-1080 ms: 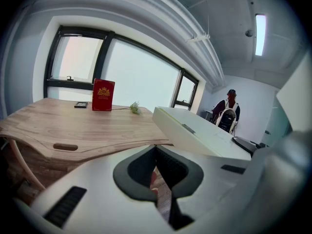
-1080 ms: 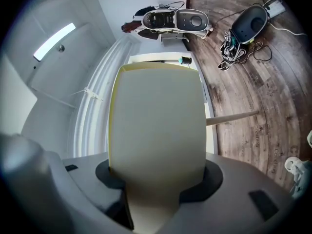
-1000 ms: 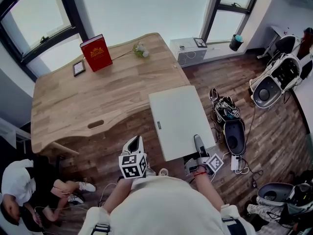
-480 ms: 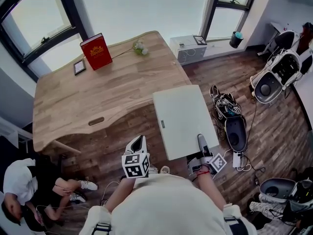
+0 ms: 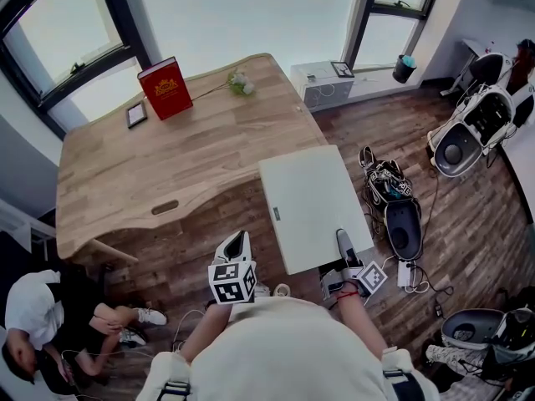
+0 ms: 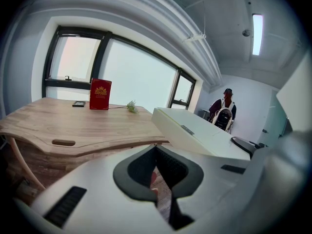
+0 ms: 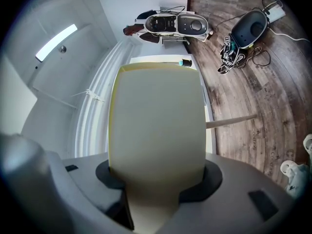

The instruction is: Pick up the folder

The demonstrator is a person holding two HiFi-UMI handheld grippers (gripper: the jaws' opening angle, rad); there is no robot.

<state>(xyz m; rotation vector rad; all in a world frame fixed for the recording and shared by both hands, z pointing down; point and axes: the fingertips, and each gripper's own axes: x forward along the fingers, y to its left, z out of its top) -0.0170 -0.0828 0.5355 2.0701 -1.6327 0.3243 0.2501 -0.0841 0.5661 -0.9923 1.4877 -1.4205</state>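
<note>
The folder (image 5: 313,203) is a wide, flat, pale grey case, held level in the air over the wood floor just right of the table's near edge. My right gripper (image 5: 344,245) is shut on its near edge, and in the right gripper view the folder (image 7: 156,121) fills the space between the jaws of the right gripper (image 7: 158,179). My left gripper (image 5: 232,249) hangs beside the folder's left side, apart from it, jaws together and empty. The left gripper view shows the left gripper (image 6: 157,152) with the folder (image 6: 195,133) off to its right.
A curved wooden table (image 5: 167,157) carries an upright red book (image 5: 165,88), a small dark frame (image 5: 135,115) and a flower sprig (image 5: 241,82). A person (image 5: 42,324) sits on the floor at lower left. Bags, cables and cases (image 5: 401,224) lie on the floor at right.
</note>
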